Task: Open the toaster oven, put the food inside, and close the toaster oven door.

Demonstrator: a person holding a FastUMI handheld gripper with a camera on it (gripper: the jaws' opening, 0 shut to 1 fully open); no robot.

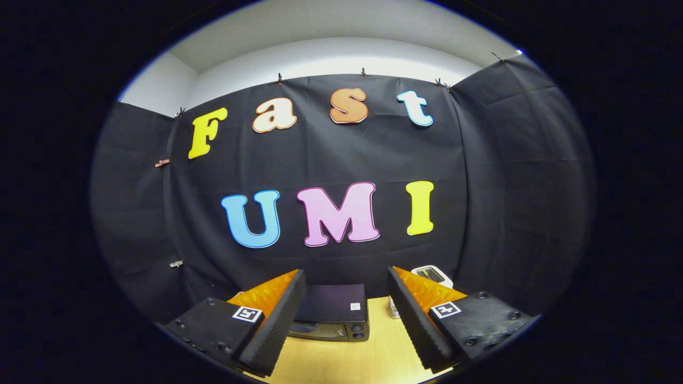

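Both claw (347, 325) fingers gape wide, toaster oven (332, 316) beyond them.

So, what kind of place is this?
Probably a staged recording booth: black cloth wall, a wooden table and a closed toaster oven beyond the open gripper.

No readable text; the toaster oven (332, 312) carries an illegible sticker.

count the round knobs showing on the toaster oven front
2, side by side at the right end of the toaster oven front, seen between the open claw fingers; more may be hidden behind the left finger.
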